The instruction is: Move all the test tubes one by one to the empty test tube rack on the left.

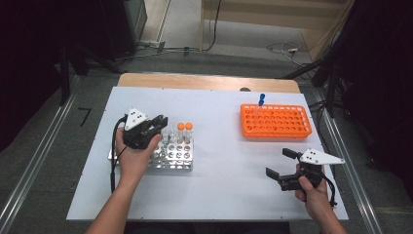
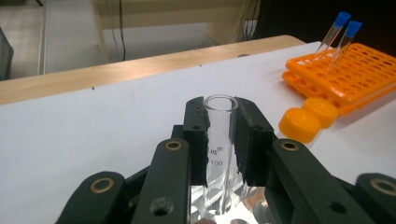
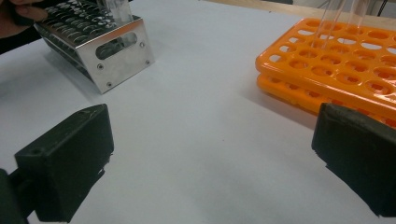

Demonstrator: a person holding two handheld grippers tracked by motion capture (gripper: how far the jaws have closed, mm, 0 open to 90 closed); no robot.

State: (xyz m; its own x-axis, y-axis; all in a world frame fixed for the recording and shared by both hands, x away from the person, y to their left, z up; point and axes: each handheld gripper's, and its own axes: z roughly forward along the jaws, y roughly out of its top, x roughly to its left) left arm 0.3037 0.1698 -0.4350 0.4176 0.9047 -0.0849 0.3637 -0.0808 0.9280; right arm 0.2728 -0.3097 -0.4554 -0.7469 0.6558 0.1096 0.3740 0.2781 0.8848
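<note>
Right now the left gripper [image 2: 219,135] has its jaws pinched tight on an open glass test tube [image 2: 219,140], dead centre of the left gripper view, rim up and uncapped, printed marks facing the camera. Below the pads the tube's foot sits at or just inside the metal rack [image 1: 181,161]; whether it has bottomed out in a hole, I can't tell from here. In the high view that gripper [image 1: 157,123] hangs over the rack in the left half of the frame, hand wrapped round the body.

Just beside the held tube, to the right in the left gripper view, stand two orange-capped tubes [image 2: 309,119], upright in the same rack. Further off, upper right, the orange rack [image 2: 355,74] carries two blue-capped tubes [image 2: 348,28], leaning a little.

Over on the other side, the right gripper [image 1: 283,163] rests low in the lower right of the high view, jaws spread wide with nothing between them, just bare white table [image 3: 205,140] showing in the gap in the right gripper view.

My read: this is the pick-or-place beat at the metal rack, the glass tube gripped and standing nearly upright. The next move calls for a straight vertical line, no tilt, so the glass doesn't bind in the hole or clip those orange caps next door. Steady squeeze, too; it's bare glass.
</note>
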